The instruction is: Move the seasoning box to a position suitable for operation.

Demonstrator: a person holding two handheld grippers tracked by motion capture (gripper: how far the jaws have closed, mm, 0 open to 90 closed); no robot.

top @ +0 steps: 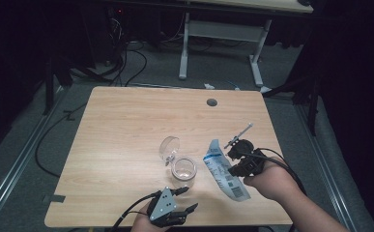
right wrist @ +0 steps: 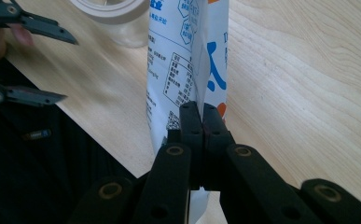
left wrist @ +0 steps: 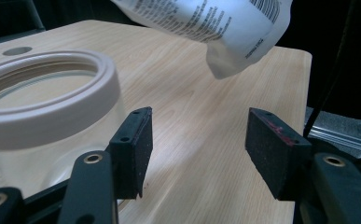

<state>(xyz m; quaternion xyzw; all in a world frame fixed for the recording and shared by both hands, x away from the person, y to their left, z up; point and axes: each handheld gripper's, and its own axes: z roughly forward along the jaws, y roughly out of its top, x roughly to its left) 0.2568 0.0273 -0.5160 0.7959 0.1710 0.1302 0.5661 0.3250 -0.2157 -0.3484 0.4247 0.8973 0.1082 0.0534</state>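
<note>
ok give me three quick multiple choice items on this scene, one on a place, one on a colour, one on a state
1. Where does the jar stand relative to the pouch in the high view?
A. left of it
B. right of it
C. on top of it

2. What colour is the print on the pouch in the right gripper view?
A. green
B. blue with some orange
C. all black

3. How are the right gripper jaws?
A. wide open
B. shut on the pouch
C. shut on the jar

Answers:
1 A, the jar sits left of the pouch, near the left gripper.
2 B, blue lettering and an orange patch show on white.
3 B, both pads pinch the pouch's edge.
</note>
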